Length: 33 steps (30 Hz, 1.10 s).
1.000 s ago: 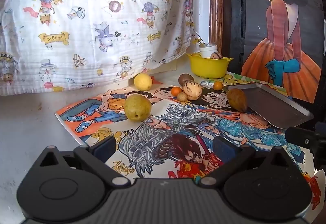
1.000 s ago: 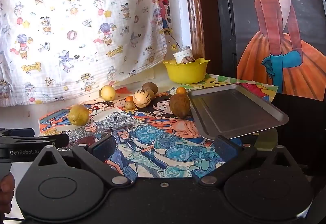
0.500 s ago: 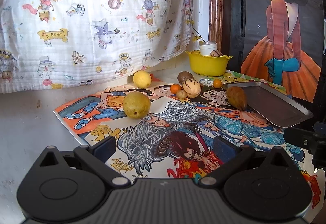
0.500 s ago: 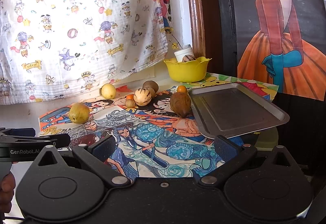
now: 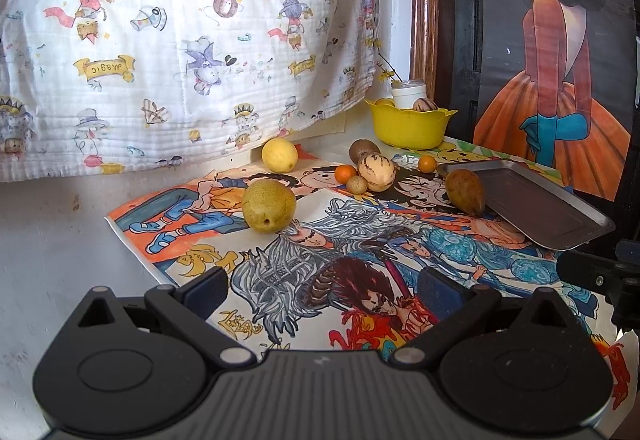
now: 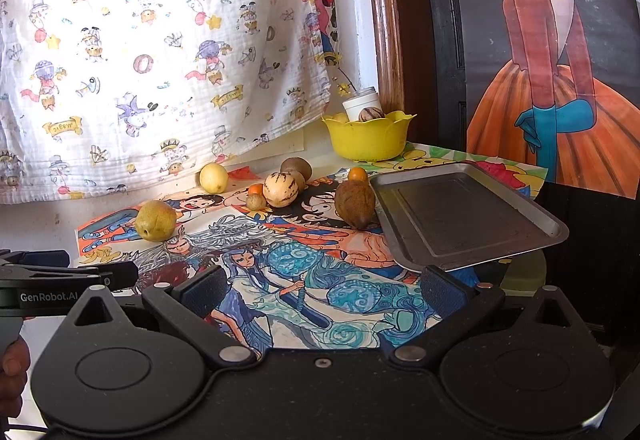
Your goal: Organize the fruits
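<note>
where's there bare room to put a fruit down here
The metal tray is bare. The mat is open between the pear, the brown fruit and both open grippers, left, right. It is crowded at the striped melon cluster; the yellow bowl already holds things.

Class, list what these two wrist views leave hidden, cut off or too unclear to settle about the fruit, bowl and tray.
1. Yellow bowl contents: both views, its wall hides all but a white jar and one striped fruit top.
2. Brown fruit at the back: right wrist view, the striped melon covers its lower part.
3. Metal tray near edge: whether it rests flat or overhangs the table is unclear in either view.
</note>
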Available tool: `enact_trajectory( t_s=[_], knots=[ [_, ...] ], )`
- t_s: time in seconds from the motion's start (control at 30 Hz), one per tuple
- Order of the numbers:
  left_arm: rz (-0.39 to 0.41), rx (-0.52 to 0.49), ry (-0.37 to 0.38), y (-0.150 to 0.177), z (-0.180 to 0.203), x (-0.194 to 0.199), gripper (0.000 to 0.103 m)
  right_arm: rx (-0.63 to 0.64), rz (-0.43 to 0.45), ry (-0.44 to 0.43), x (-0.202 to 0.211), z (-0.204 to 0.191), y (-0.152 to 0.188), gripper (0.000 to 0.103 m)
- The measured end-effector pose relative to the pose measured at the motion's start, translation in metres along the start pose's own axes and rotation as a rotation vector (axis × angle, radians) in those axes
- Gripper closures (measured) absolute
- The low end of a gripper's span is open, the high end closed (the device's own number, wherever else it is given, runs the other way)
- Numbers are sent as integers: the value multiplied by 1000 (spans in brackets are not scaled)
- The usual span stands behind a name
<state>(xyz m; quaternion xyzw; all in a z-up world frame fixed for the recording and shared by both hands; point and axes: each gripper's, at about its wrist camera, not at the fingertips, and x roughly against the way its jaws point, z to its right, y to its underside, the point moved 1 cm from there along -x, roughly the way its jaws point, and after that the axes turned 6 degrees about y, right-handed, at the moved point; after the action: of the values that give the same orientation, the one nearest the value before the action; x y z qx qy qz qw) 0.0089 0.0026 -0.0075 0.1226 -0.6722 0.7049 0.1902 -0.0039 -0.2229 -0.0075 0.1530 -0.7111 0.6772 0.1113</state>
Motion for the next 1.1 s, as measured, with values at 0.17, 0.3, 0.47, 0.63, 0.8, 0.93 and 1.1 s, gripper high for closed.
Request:
enact_trajectory(
  t_s=[0.17,0.3,0.47,0.63,0.8,0.93,1.1],
  knots=[
    [0,0,-1,0,0,0,0,1,-1,0,0,0,0,0],
    [-1,0,0,0,0,0,0,1,-1,1,0,0,0,0],
    [-1,0,1,0,0,0,0,2,-1,1,0,-1,1,0],
    [-1,0,1,0,0,0,0,2,-2,1,1,0,0,0],
    [-1,1,1,0,0,0,0,3,-2,1,-1,-2,2,0],
    [-3,0,-4,0,0,0,0,4,-4,2,0,-1,0,0],
    [-6,1,-8,3,-2,-2,0,9,-10,0,-3,-7,7,0]
  ],
)
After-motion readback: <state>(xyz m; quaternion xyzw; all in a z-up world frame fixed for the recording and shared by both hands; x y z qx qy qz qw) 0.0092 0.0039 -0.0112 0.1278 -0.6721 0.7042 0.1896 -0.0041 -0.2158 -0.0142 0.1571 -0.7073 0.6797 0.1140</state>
